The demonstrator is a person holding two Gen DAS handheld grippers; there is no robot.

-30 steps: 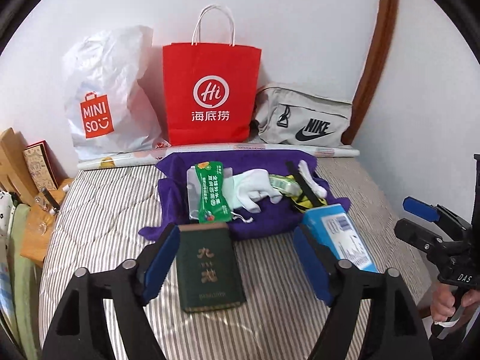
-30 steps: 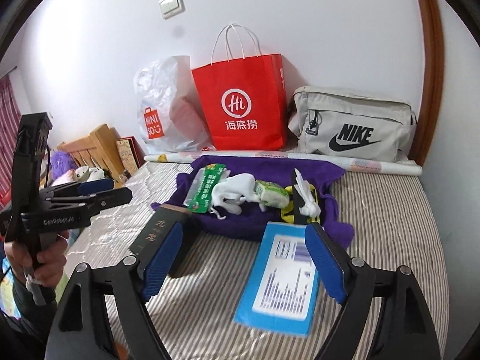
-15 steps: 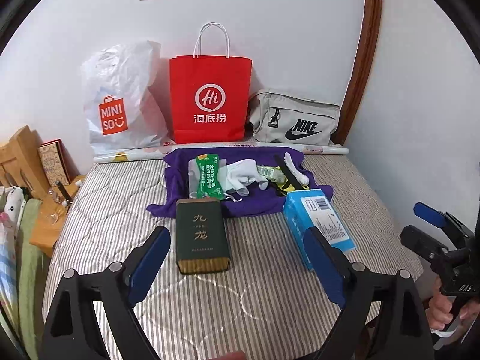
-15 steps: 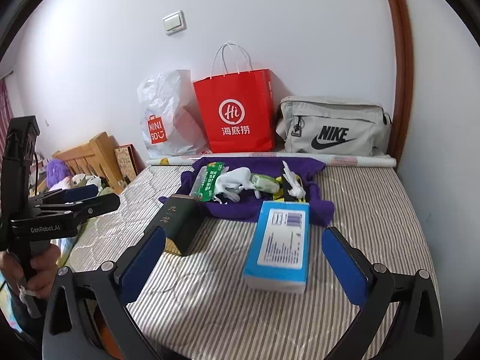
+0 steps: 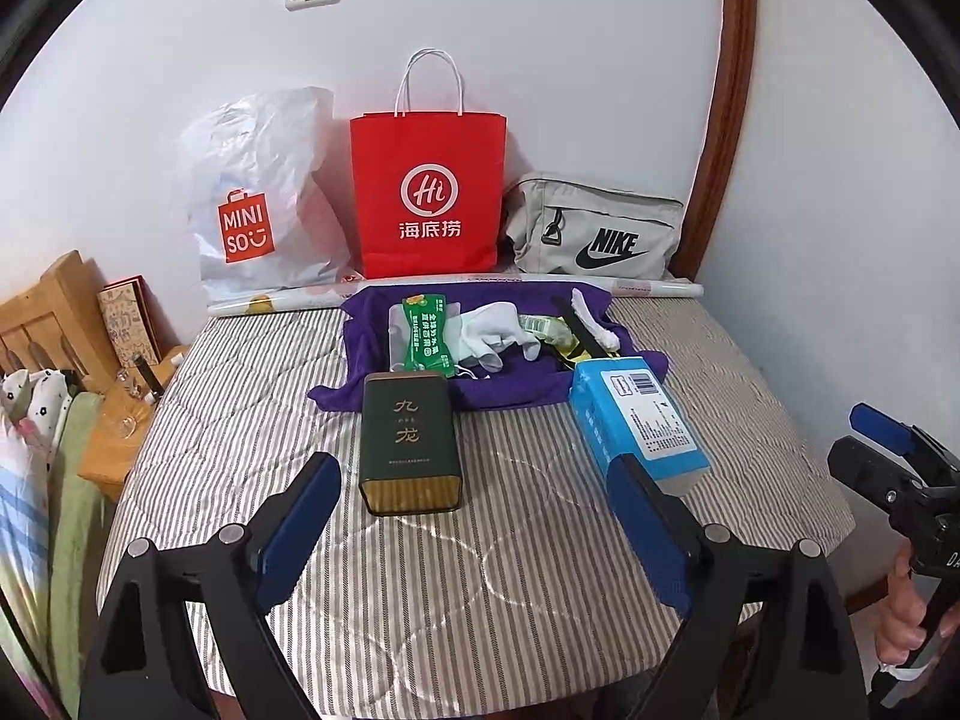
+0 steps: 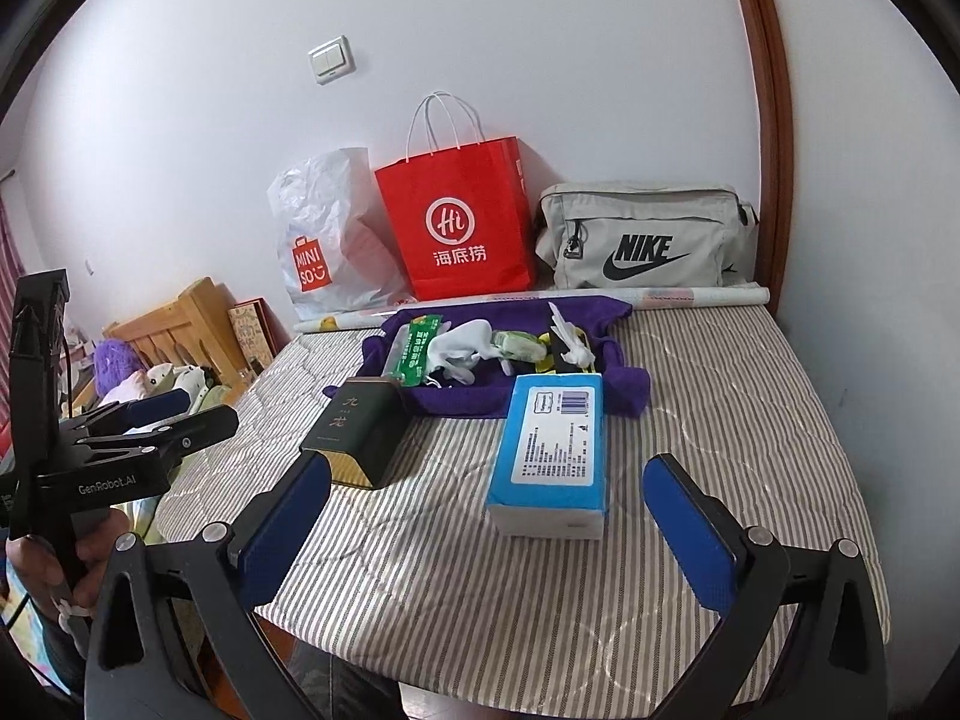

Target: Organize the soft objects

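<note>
Both grippers, left (image 5: pixel 474 525) and right (image 6: pixel 486 525), hover wide open and empty at bottom frame; purple cloth (image 5: pixel 510 387) at center holds soft items.

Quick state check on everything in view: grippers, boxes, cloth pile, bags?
left gripper: open, empty, above the mattress
right gripper: open, empty
dark green box: lying flat, closed
blue box: lying flat, closed
purple cloth: spread out, small items piled on it
white glove: crumpled on the cloth
green packet: lying on the cloth
red paper bag: upright against the wall
Nike bag: zipped shut
</note>
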